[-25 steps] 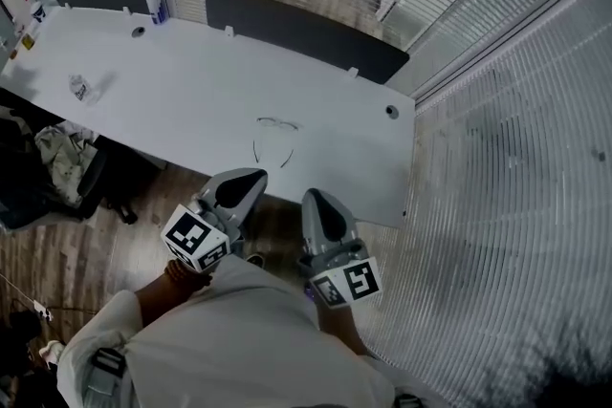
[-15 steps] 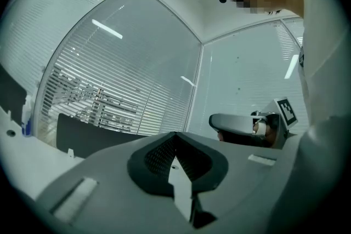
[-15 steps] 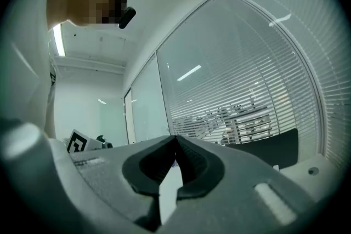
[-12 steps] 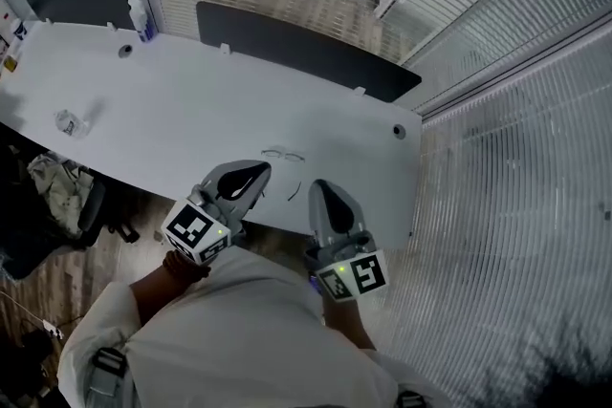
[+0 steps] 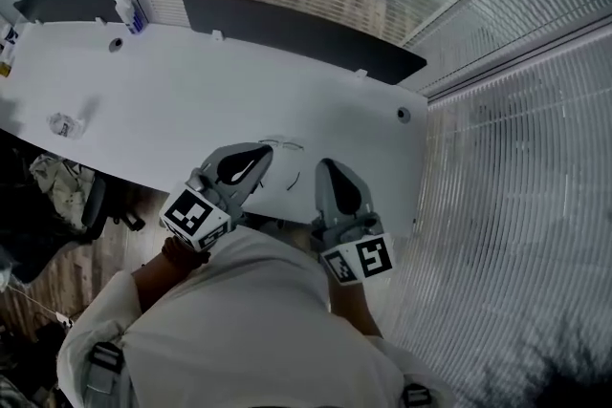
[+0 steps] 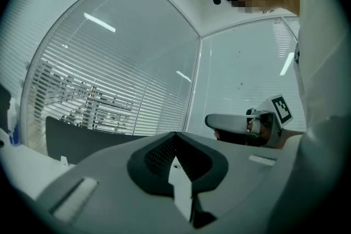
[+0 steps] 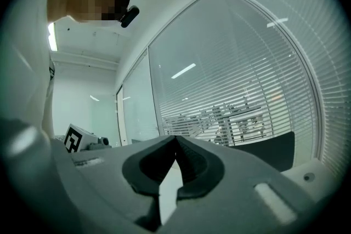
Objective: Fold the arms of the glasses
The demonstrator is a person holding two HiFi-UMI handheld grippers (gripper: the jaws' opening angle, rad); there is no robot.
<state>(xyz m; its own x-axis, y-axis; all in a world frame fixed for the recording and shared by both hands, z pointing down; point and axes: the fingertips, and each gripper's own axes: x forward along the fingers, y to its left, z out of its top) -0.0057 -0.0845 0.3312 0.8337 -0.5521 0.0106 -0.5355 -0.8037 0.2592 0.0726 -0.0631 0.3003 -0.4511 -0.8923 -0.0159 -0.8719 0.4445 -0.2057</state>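
Glasses [image 5: 285, 146]: arms unfolded, near front edge of white table [image 5: 172, 100]. Left gripper [image 5: 260, 158] at their 8 o'clock, right gripper [image 5: 330, 169] at 4 o'clock. Both jaws pressed together, empty. Both have advanced over the table edge in the last second. Folding not begun.

Long white table [image 5: 172, 96], glasses [image 5: 287, 146] near front edge, small clear item [image 5: 63, 124] far left, bottle [image 5: 122, 7] at back
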